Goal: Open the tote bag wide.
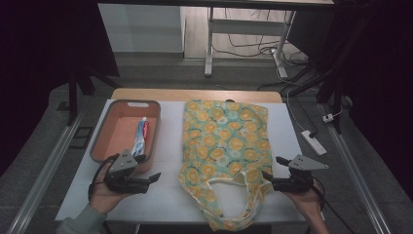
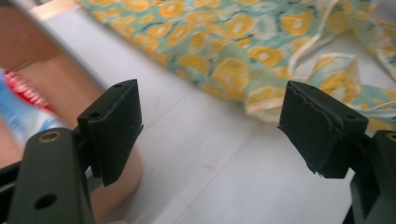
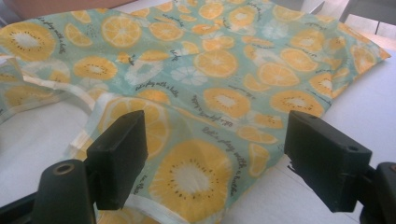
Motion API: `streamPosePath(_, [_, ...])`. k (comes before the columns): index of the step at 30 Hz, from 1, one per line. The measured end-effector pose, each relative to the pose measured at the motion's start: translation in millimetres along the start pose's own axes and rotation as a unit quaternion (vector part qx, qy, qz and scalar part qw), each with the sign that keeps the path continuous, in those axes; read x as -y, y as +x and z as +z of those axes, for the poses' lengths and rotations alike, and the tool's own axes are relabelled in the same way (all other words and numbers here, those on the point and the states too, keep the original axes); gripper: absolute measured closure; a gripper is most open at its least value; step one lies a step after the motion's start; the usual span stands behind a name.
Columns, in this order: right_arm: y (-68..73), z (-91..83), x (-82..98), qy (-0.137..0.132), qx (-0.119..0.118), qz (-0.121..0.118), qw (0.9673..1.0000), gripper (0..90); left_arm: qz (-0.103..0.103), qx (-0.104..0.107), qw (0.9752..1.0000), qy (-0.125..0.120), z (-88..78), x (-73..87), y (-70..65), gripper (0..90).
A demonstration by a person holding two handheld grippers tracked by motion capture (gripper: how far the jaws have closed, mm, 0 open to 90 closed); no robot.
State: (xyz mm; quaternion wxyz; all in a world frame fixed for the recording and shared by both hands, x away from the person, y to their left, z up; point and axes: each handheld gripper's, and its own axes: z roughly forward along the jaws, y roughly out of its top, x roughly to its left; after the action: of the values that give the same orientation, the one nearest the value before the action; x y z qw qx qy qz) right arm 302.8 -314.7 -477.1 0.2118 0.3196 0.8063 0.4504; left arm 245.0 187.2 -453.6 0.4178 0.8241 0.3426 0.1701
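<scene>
A citrus-print bag (image 1: 226, 146) lies flat between both grippers, mouth toward the person. The right gripper (image 1: 272, 176), jaws apart, nears its edge; the left gripper (image 1: 152, 178), also gaping, waits beside a tray (image 1: 104, 127) holding toothpaste (image 1: 140, 136), seemingly for packing.

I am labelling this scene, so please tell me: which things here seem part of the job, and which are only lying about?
Likely part of the job:
bag
basket
toothpaste tube
left gripper, open
right gripper, open

Only lying about:
power strip on the floor
desk frame behind the table
</scene>
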Motion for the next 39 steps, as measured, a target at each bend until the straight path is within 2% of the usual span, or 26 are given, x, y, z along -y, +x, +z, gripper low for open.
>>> streamPosePath(4, [0.3,0.0,0.1,-0.001,0.001,0.0,1.0,21.2,0.025,0.023,0.9994,0.011,12.0,-12.2,-11.5,21.2])
streamPosePath(7, [0.0,-1.1,-0.4,-0.006,0.002,0.002,1.0,21.4,0.035,0.034,0.9987,0.016,17.6,-17.4,-17.1,21.4])
streamPosePath(9, [0.3,-1.7,-1.1,-0.008,0.003,0.001,1.0,21.4,0.05,0.051,0.9971,0.025,26.4,-25.0,-24.9,21.4])
streamPosePath(12, [1.1,-1.4,-1.6,-0.007,0.003,0.0,1.0,21.5,0.059,0.063,0.9958,0.029,33.3,-30.5,-29.8,21.3])
streamPosePath(15, [1.7,-0.6,-1.6,-0.005,0.002,-0.001,1.0,21.6,0.071,0.082,0.9934,0.037,44.5,-39.2,-37.7,21.3])
streamPosePath(17, [2.1,-0.2,-1.5,-0.005,0.002,-0.001,1.0,21.6,0.08,0.096,0.9912,0.043,51.9,-44.9,-43.0,21.3])
streamPosePath(18, [2.2,0.0,-1.5,-0.005,0.002,-0.001,1.0,21.6,0.088,0.11,0.9888,0.049,59.4,-49.9,-48.8,21.3])
streamPosePath(19, [2.2,0.2,-1.4,-0.004,0.002,-0.002,1.0,21.6,0.088,0.11,0.9888,0.049,59.4,-49.9,-48.8,21.3])
streamPosePath(25, [2.7,1.3,-0.9,-0.004,0.001,-0.002,1.0,21.6,0.115,0.137,0.9806,0.08,82.3,-57.7,-65.2,21.6])
streamPosePath(32, [3.2,1.9,-0.7,-0.003,0.0,-0.003,1.0,21.6,0.128,0.152,0.973,0.118,100.1,-52.0,-76.1,23.9])
streamPosePath(34, [3.7,2.2,-0.5,-0.003,-0.001,-0.003,1.0,21.6,0.128,0.156,0.9707,0.13,103.5,-49.3,-76.6,26.2])
streamPosePath(35, [4.1,2.3,-0.5,-0.002,-0.001,-0.003,1.0,21.6,0.132,0.159,0.9676,0.145,106.9,-47.1,-76.9,29.6])
streamPosePath(37, [4.2,2.4,-0.5,-0.002,-0.001,-0.003,1.0,21.6,0.131,0.161,0.9671,0.148,108.2,-45.5,-77.3,37.8])
streamPosePath(39, [4.2,2.4,-0.5,-0.002,-0.001,-0.004,1.0,21.6,0.128,0.167,0.9654,0.154,110.8,-42.5,-77.0,46.8])
